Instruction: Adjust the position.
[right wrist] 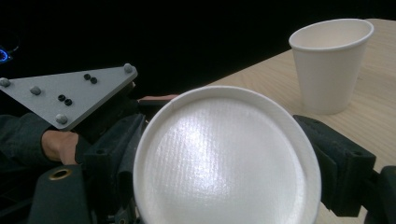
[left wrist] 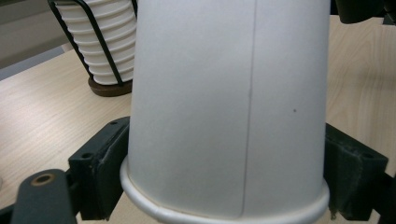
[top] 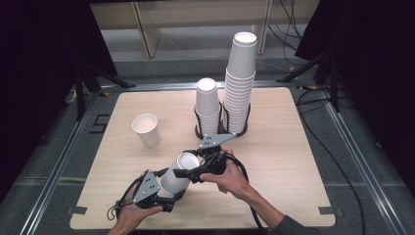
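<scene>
Paper cup held tilted between both grippers, low over the near middle of the table.

The cup [top: 177, 175] lies slanted, its long axis running from 7 o'clock to 1 o'clock in the high view: rim end toward 7, closed bottom toward 1. The left gripper [top: 155, 192] is clamped on the cup wall just above the rim. The right gripper [top: 192, 169] has its jaws at either side of the bottom end; whether they press I cannot tell. A second cup [top: 146, 129] stands upright at 10 o'clock.

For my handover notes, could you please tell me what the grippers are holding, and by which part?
Both hold one white paper cup: the left gripper clamps its wall near the rolled rim; the right gripper has jaws either side of its base end.
</scene>
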`<action>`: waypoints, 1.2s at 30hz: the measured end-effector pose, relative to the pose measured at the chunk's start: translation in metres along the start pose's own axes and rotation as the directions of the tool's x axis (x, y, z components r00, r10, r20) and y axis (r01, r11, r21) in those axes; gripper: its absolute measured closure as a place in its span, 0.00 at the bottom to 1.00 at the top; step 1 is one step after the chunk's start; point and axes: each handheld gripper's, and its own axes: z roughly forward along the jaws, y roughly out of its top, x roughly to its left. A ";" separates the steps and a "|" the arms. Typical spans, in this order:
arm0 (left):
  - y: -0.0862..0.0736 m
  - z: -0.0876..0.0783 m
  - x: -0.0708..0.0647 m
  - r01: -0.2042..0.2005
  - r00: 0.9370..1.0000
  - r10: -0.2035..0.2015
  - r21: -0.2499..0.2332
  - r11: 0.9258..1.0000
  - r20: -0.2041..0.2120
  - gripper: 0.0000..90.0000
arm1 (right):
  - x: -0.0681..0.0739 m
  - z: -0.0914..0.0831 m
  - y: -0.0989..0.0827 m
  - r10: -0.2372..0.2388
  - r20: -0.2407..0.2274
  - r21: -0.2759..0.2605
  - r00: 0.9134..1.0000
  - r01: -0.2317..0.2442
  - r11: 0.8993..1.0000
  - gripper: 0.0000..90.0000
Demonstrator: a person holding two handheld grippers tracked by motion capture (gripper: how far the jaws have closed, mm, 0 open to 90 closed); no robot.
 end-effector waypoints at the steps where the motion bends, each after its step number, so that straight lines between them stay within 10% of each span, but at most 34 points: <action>1: 0.000 0.000 0.000 0.000 1.000 0.000 -0.004 1.000 0.001 0.16 | 0.001 0.000 0.000 0.016 -0.007 0.010 1.000 -0.016 1.000 0.22; 17: 0.002 -0.001 0.001 -0.056 0.998 0.053 0.066 0.996 0.034 0.16 | 0.006 -0.010 0.010 -0.120 0.007 0.155 0.993 0.118 0.981 0.21; 25: 0.004 -0.001 -0.001 -0.121 0.992 0.114 0.127 0.985 0.059 0.16 | 0.012 -0.009 0.011 -0.205 -0.001 0.269 0.979 0.197 0.943 0.20; 36: 0.005 -0.002 -0.003 -0.172 0.984 0.163 0.155 0.973 0.066 0.16 | 0.009 -0.003 0.005 -0.194 -0.040 0.334 0.980 0.196 0.922 0.21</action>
